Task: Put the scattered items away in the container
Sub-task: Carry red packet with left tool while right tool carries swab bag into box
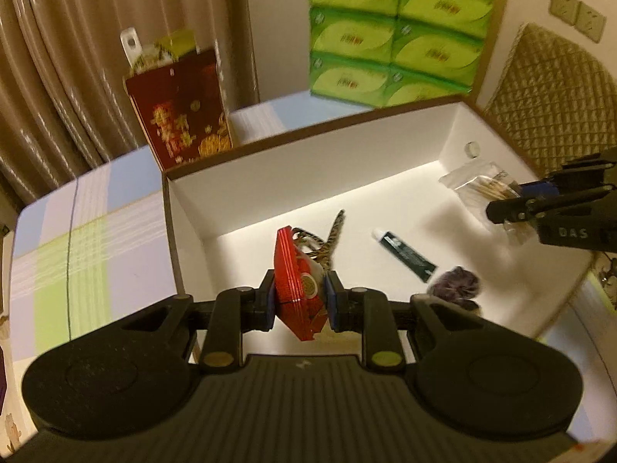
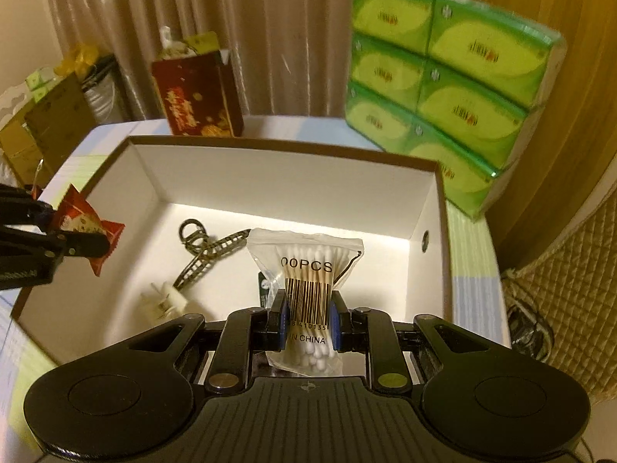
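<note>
My left gripper [image 1: 300, 301] is shut on a red snack packet [image 1: 297, 285] and holds it above the white box [image 1: 308, 162]; the gripper also shows at the left of the right wrist view [image 2: 77, 243] with the packet [image 2: 85, 223]. My right gripper [image 2: 308, 316] is shut on a clear bag of cotton swabs [image 2: 306, 270] over the box [image 2: 293, 189]; it also shows at the right of the left wrist view [image 1: 513, 208] with the bag [image 1: 478, 189]. In the box lie a dark tube [image 1: 405, 254], a hair claw clip [image 2: 212, 254], a purple scrunchie [image 1: 455, 289] and a small white plug [image 2: 166, 301].
The box sits on a checked tablecloth [image 1: 85, 239]. A red gift bag [image 1: 181, 115] stands behind the box at the left. A stack of green tissue packs [image 1: 389, 34] stands behind it at the right. A quilted chair back [image 1: 551, 92] is at the far right.
</note>
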A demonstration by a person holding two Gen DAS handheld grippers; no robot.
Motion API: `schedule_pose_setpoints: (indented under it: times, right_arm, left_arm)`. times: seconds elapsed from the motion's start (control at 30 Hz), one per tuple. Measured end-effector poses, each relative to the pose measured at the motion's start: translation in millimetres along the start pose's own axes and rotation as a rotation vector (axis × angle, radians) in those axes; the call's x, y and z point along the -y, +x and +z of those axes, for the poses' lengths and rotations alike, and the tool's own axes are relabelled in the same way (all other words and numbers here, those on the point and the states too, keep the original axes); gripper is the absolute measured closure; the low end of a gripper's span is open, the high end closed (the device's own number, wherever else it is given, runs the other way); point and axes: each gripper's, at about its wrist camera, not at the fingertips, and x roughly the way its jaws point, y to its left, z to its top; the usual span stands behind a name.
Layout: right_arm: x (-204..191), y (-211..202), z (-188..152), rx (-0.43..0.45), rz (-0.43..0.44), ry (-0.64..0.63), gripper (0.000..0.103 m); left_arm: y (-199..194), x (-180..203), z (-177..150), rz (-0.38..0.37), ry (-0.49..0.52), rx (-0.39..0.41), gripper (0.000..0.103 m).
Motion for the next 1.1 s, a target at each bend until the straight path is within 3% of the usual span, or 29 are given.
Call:
schedule_pose_setpoints:
  times: [0.2, 0.43, 1.1]
  right_arm:
    - [9, 27, 14, -0.048, 0.003, 0.028, 0.085]
    - [13, 46, 17, -0.076, 0.003, 0.028, 0.085]
    - [15, 50, 17, -0.069, -0.004, 0.018, 0.085]
  left_arm:
    - [39, -9, 4, 0.024, 0.016, -0.082, 0.082]
    - [63, -8, 4, 0.03, 0.036, -0.121, 0.08]
    - [61, -7, 8, 0.025, 0.017, -0.101, 0.063]
